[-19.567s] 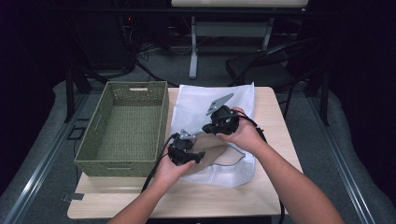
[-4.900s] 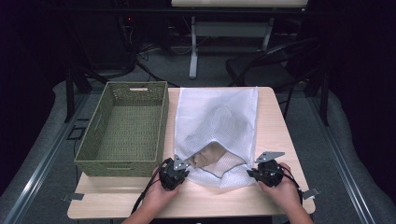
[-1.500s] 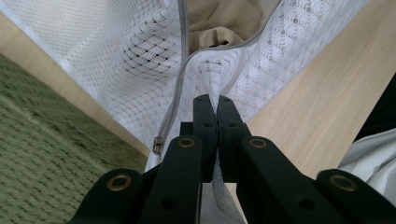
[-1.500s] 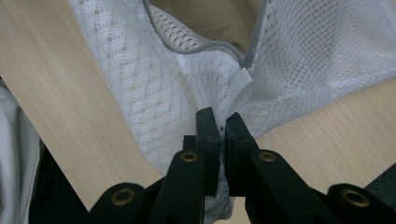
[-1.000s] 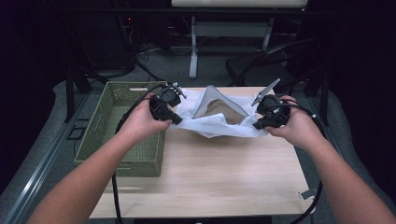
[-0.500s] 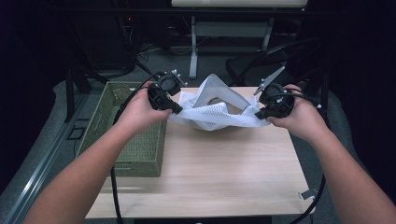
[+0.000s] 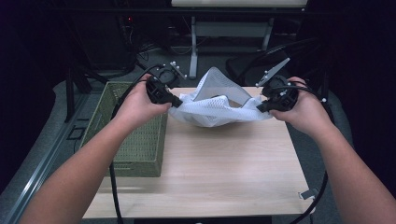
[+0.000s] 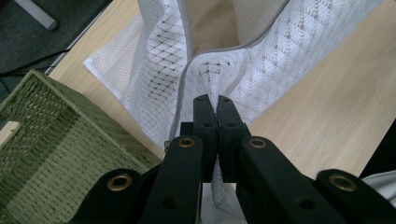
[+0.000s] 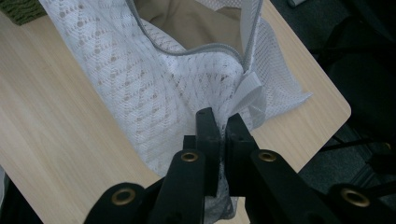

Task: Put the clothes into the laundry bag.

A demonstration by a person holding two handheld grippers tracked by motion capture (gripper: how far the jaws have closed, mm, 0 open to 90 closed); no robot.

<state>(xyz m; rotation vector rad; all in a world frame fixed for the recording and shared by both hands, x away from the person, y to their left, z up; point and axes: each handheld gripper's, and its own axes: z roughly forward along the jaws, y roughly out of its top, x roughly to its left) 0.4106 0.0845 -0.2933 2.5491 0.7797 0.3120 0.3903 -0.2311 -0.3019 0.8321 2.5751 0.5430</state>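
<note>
High view: I hold the white mesh laundry bag stretched between my two grippers, raised over the far part of the wooden table. My left gripper has the bag's left edge and my right gripper its right edge — the mesh sags in a shallow arc between them, with its upper flap standing up behind. The green woven basket sits on the table's left side, just beside my left hand and apart from the bag.

Left gripper view: the two black jaws are pressed together on a fold of mesh next to the grey zipper, with fabric trailing down between them. The bag's mouth gapes above, and a tan garment shows inside it. A corner of the basket lies at lower left.

Right gripper view: the jaws are likewise clamped tight on the mesh — here at a white fabric tab by the end of the zipper. The tan garment again shows through the open mouth. The bag hangs over the table's corner.
</note>
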